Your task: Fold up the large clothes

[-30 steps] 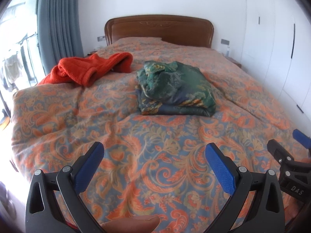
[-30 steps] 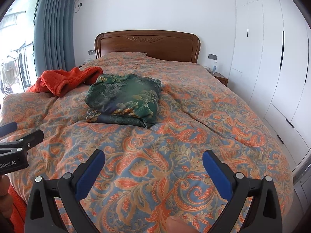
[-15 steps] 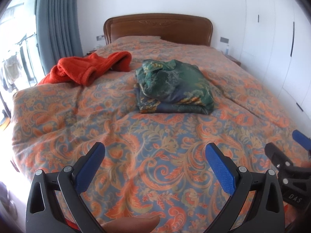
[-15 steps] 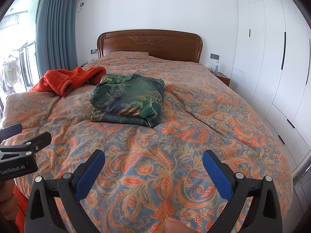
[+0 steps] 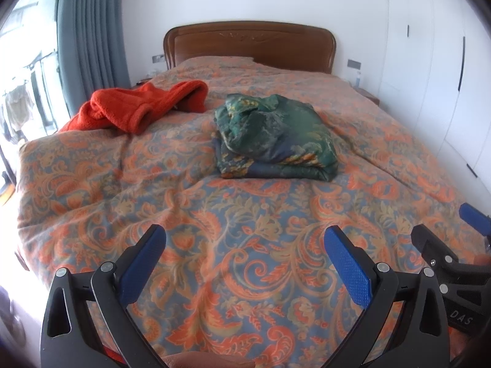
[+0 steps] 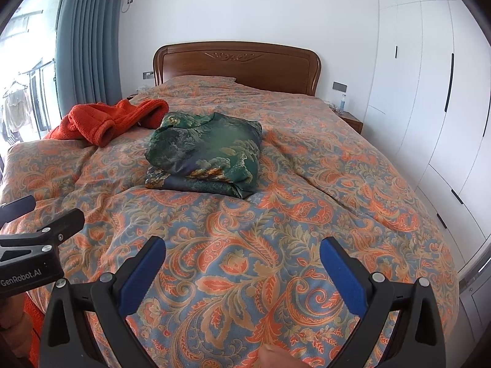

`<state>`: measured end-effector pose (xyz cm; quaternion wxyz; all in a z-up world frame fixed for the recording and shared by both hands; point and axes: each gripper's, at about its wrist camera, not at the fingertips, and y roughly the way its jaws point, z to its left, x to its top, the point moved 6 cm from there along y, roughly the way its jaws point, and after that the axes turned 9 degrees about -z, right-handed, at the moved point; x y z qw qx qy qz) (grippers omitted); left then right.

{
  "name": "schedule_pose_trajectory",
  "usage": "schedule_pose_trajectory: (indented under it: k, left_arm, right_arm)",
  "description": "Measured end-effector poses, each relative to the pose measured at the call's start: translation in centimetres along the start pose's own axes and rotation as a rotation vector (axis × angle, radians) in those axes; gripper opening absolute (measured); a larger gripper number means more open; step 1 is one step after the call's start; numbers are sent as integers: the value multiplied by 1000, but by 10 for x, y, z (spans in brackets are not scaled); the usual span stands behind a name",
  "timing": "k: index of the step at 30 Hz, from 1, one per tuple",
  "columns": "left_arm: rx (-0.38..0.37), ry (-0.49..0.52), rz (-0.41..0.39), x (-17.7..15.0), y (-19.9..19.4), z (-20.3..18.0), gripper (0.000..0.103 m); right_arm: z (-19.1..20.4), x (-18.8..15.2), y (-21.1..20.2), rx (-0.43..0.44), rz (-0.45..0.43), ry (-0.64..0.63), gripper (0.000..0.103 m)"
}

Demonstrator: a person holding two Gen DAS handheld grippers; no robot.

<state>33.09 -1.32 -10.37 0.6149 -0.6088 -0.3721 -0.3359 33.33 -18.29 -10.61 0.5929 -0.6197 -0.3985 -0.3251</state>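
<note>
Paisley quilt [image 5: 245, 220] covers a bed with wooden headboard [image 6: 236, 61]; a green patterned garment [image 5: 276, 135] lies folded. Left gripper [image 5: 245, 260] and right gripper [image 6: 242, 263] spread, empty.

A home bedroom: bed [image 6: 276, 214], wooden headboard [image 6: 239, 64], white wardrobes [image 6: 429, 92].

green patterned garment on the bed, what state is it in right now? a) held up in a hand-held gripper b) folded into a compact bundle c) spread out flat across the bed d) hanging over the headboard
b: the green patterned garment lies as a compact folded bundle on the bedspread, beside the loose orange garment; both the left hand-held gripper and the right hand-held gripper are open and hold nothing.
</note>
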Motion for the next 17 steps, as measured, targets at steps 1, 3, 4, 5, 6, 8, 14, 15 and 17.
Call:
schedule_pose_trajectory:
  k: [1, 3, 4, 5, 6, 8, 14, 15, 17]
  left_arm:
    - [1, -1, 0, 0, 0, 0, 103]
    - [3, 1, 4, -1, 1, 0, 103]
    - [5, 3, 6, -2, 3, 0, 103]
    - [7, 3, 10, -4, 4, -1, 103]
    - [9, 2, 16, -5, 6, -1, 103]
    - [5, -3, 27, -9, 8, -2, 103]
    - [0, -17, 18, -12, 6, -4, 103]
    - [4, -16, 12, -12, 5, -4, 103]
    - [7, -13, 3, -11, 4, -4, 103]
  right_arm:
    - [1, 0, 0, 0, 0, -3, 102]
    - [2, -1, 0, -2, 0, -10, 102]
    - [3, -1, 0, -4, 0, -13, 102]
    - [3, -1, 1, -5, 1, -14, 102]
    - [3, -2, 1, -5, 4, -14, 102]
    - [1, -4, 2, -8, 9, -15, 102]
    - [-7, -11, 4, -14, 20, 1, 102]
    - [-8, -12, 5, -15, 24, 2, 102]
    - [-9, -14, 7, -16, 33, 3, 102]
